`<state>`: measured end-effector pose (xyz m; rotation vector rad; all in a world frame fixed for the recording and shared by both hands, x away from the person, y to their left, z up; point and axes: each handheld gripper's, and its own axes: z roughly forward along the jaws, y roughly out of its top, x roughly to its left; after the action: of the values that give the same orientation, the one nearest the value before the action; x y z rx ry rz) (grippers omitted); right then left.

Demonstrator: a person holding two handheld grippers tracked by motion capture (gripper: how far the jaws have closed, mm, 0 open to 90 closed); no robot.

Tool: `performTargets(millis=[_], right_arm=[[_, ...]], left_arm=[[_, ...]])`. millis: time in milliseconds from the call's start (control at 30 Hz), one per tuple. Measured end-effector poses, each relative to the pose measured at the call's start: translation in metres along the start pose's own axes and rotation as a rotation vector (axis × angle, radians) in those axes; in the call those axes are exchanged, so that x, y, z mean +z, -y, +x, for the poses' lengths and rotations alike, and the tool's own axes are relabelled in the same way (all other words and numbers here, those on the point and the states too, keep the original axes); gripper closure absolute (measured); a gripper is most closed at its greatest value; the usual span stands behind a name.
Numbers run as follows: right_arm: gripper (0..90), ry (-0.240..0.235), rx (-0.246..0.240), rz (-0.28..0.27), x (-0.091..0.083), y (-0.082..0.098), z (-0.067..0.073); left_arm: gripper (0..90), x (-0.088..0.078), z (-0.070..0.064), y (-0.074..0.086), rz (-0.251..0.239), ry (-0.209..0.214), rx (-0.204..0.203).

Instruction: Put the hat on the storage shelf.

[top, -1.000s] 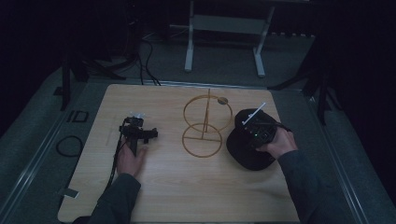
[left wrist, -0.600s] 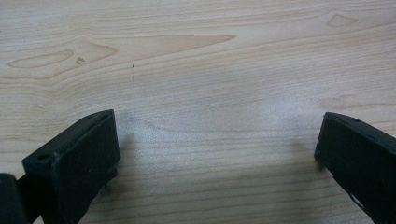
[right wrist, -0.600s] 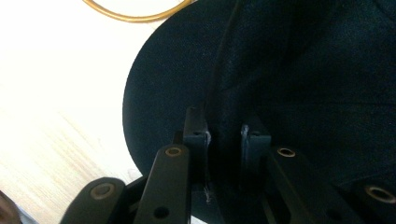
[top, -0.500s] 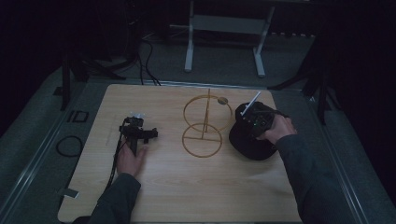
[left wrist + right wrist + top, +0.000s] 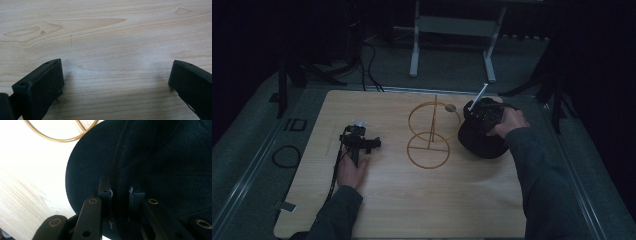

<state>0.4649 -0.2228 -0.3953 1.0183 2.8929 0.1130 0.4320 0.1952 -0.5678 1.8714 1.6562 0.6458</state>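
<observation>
The left claw (image 5: 358, 145) rests on the table (image 5: 412, 200) with its jaws spread wide; the left gripper view has nothing but bare wood grain between them. It lies well apart from the work, on the far side of the gold wire stand (image 5: 432, 134) from the other claw.

The right claw (image 5: 119, 192) is pressed together on a fold of the black cap (image 5: 155, 157), pinching the cloth where brim meets crown. The cap hangs from and under that claw, just beside the stand's upper ring. The step in hand looks like carrying the cap to the stand. To do it well, I would keep the pinch firm, since the fold between the pads is thin and could slip, lift the cap high enough that its brim clears the upper ring, and approach slowly, as the light wire frame would likely tip if knocked.

The high view gives the layout: the right claw (image 5: 482, 112), the cap (image 5: 479, 142) beside the stand's two rings and its upright post. It cannot show the grip itself. The right gripper view does show the pads clamped on cloth, with only an arc of one gold ring (image 5: 57, 135) beyond the brim.
</observation>
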Motion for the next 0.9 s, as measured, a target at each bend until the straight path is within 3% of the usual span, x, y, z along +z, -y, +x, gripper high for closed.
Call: performTargets(millis=[333,900], right_arm=[[77.9,0.043,0.026,-0.043,-0.022,-0.006,-0.011],[77.9,0.015,0.050,-0.120,-0.053,-0.002,-0.020]], left_arm=[[0.0,0.000,0.000,0.000,0.001,0.000,0.000],[0.0,0.000,0.000,0.000,0.000,0.000,0.000]])
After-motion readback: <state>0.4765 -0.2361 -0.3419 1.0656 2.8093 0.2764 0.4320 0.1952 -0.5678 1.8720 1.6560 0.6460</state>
